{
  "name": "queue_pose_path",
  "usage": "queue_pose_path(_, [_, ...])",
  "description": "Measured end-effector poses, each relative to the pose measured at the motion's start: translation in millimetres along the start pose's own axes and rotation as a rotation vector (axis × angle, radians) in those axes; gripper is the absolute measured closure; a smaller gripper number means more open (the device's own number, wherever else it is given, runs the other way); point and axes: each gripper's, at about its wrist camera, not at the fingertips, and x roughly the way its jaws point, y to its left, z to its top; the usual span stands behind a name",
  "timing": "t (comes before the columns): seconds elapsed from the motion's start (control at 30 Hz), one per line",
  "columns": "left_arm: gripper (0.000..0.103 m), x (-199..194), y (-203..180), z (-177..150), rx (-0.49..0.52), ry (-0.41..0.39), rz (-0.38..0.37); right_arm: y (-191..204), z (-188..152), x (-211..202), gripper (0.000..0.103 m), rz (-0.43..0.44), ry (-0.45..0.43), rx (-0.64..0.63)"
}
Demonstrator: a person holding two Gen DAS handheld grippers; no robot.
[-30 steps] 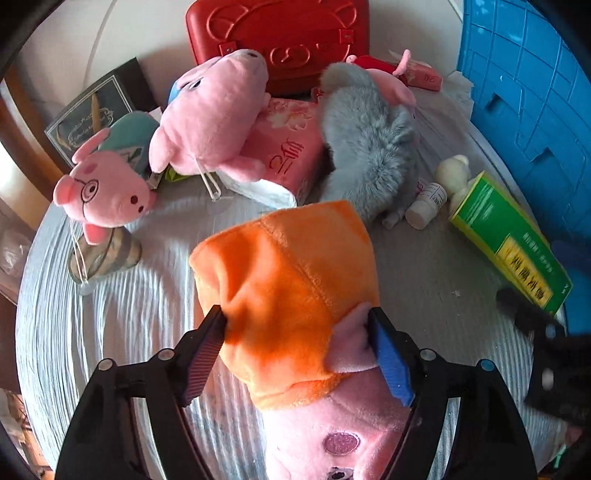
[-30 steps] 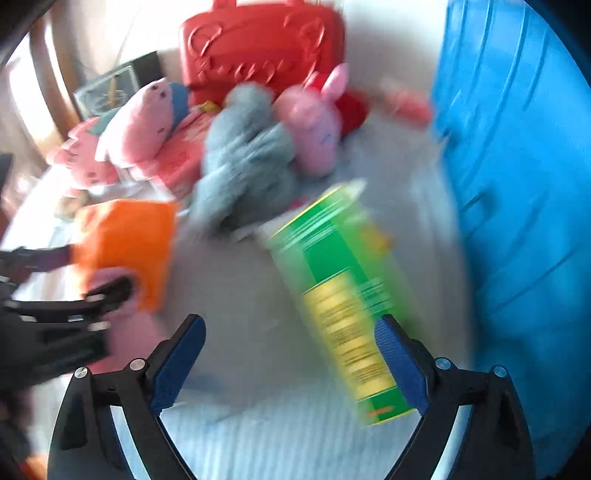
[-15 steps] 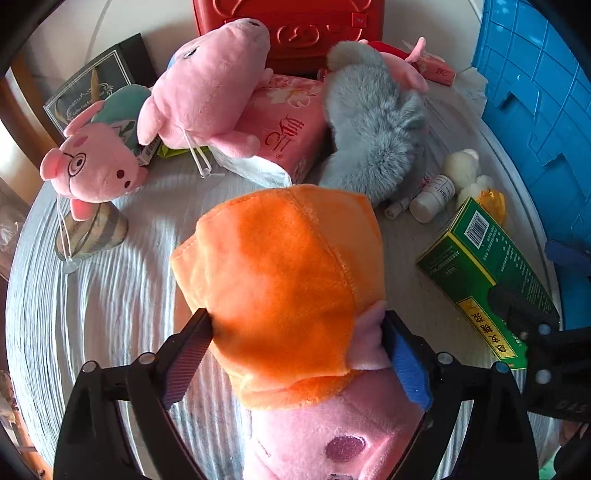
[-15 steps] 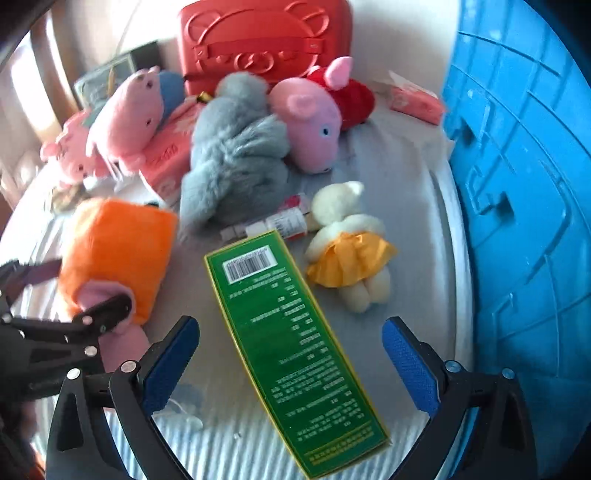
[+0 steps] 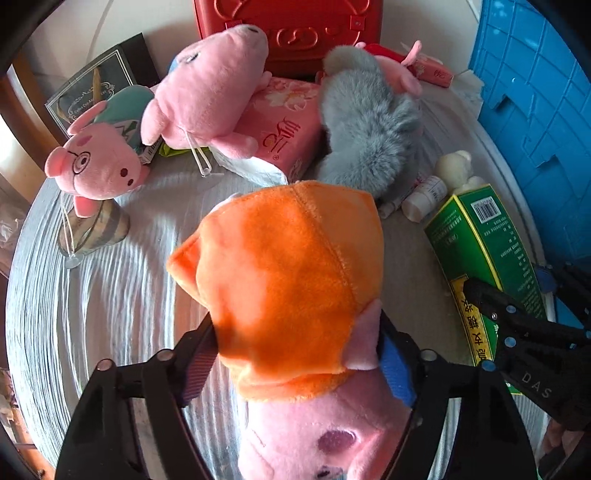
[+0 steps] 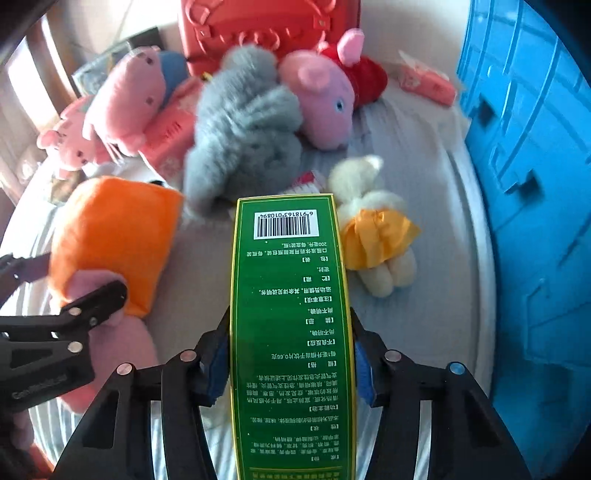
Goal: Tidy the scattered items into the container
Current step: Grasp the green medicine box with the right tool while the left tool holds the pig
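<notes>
My left gripper [image 5: 295,358] is shut on a pink pig plush in an orange dress [image 5: 288,273]; it also shows in the right wrist view [image 6: 110,240], held off the white cloth. My right gripper [image 6: 290,354] is shut on a long green box [image 6: 291,314], barcode end pointing away; the box also shows in the left wrist view [image 5: 484,254]. The blue crate [image 6: 535,166] stands at the right, also seen in the left wrist view [image 5: 535,103].
On the cloth lie a grey plush [image 6: 247,136], pink pig plushes [image 5: 207,92] [image 6: 325,96], a white bear in a yellow skirt [image 6: 373,236], a pink tissue pack [image 5: 284,133], a small white bottle [image 5: 424,195] and a red case [image 5: 291,29] at the back.
My right gripper closed on the green box and lifted its end. My left gripper kept hold of the orange-dressed pig and raised it slightly.
</notes>
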Motion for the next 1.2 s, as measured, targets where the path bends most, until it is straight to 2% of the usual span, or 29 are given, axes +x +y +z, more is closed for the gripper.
queue_pose_path(0.1, [0.044, -20.6, 1.0, -7.1, -0.004, -0.035, -0.001, 3.3, 0.3, -22.4, 0.05, 0.011, -0.045, -0.004])
queue_pose_path(0.17, [0.075, -37.4, 0.4, -10.1, -0.002, -0.068, -0.008, 8.1, -1.6, -38.3, 0.05, 0.013, -0.08, -0.016])
queue_pose_path(0.2, [0.078, -43.3, 0.5, -11.1, -0.004, -0.074, -0.02, 8.6, -1.2, -45.8, 0.05, 0.016, -0.096, -0.021])
queue_pose_path(0.33, [0.078, -63.9, -0.2, -21.6, -0.029, -0.09, -0.021, 20.9, -7.2, -69.8, 0.05, 0.017, -0.133, -0.041])
queue_pose_path(0.4, [0.071, -69.2, 1.6, -23.2, -0.053, -0.078, -0.029, 18.3, -11.9, -76.1, 0.05, 0.018, -0.137, -0.045])
queue_pose_path(0.47, [0.045, -73.1, 1.6, -20.1, -0.083, -0.08, -0.03, 15.8, -16.6, -79.1, 0.05, 0.019, -0.137, -0.047])
queue_pose_path(0.53, [0.038, -76.1, -0.3, -20.5, -0.093, -0.094, -0.037, 11.5, -19.8, -75.1, 0.05, 0.016, -0.127, -0.043])
queue_pose_path(0.67, [0.036, -66.4, -4.2, -13.6, -0.075, -0.071, -0.007, 7.7, -18.5, -71.1, 0.05, 0.025, -0.122, -0.037])
queue_pose_path(0.93, [0.036, -4.5, 3.4, 3.2, -0.099, 0.084, -0.033, 2.8, -1.4, -41.9, 0.05, 0.033, -0.079, -0.014])
queue_pose_path(1.07, [0.018, 14.8, 3.7, 14.1, -0.095, 0.102, -0.034, 3.9, 6.7, -19.6, 0.05, 0.032, -0.038, -0.013])
queue_pose_path(1.2, [0.012, 29.1, 0.9, 17.4, -0.079, 0.102, -0.039, 3.9, 10.0, -1.6, 0.05, 0.028, -0.005, -0.008])
